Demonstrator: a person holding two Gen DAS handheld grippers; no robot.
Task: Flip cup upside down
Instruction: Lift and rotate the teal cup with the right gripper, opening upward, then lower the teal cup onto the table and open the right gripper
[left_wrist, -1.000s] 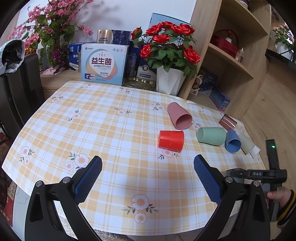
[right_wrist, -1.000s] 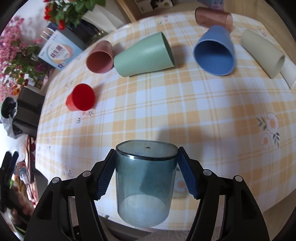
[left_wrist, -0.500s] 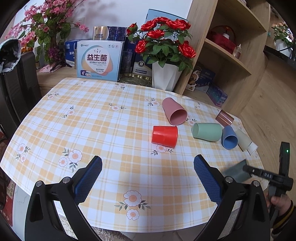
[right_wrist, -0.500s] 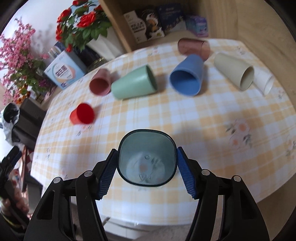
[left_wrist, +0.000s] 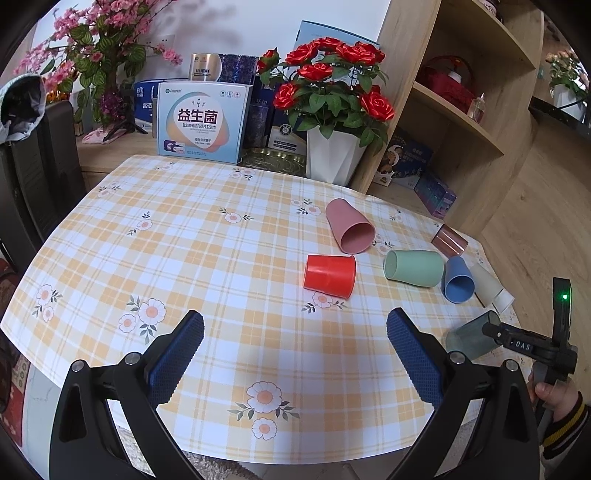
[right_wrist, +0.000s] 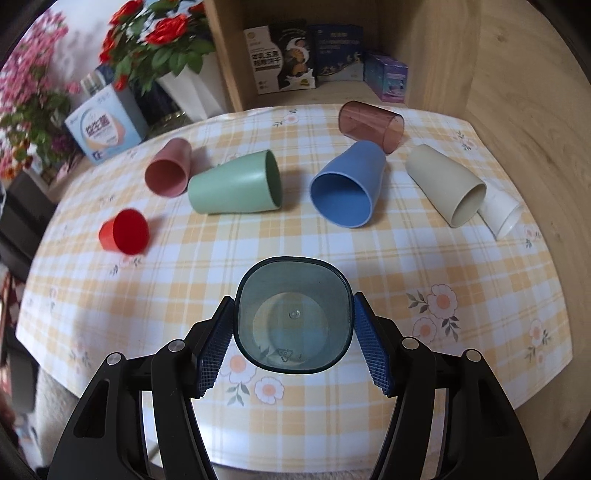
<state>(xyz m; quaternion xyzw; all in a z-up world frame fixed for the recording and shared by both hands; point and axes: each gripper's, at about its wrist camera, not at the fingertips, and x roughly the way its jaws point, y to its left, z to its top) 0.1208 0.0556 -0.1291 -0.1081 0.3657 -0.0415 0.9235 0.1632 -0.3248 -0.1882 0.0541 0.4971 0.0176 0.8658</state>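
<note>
My right gripper (right_wrist: 293, 343) is shut on a translucent dark teal cup (right_wrist: 293, 317), held on its side above the table's front edge, its open mouth facing away from the camera toward the table. The same cup (left_wrist: 471, 338) shows in the left wrist view at the right, tilted, with the right gripper behind it. My left gripper (left_wrist: 295, 354) is open and empty above the near part of the checked tablecloth (left_wrist: 184, 258).
Several cups lie on their sides: red (right_wrist: 125, 230), pink (right_wrist: 168, 171), green (right_wrist: 236, 184), blue (right_wrist: 351, 184), brown translucent (right_wrist: 371, 123), beige (right_wrist: 445, 184), white (right_wrist: 502, 212). A rose pot (left_wrist: 334, 158), boxes (left_wrist: 201, 122) and a wooden shelf (left_wrist: 461, 122) stand behind the table.
My right gripper has turned the teal cup from upright-looking to lying level, mouth forward, and moved over the table. The left gripper drew back slightly.
</note>
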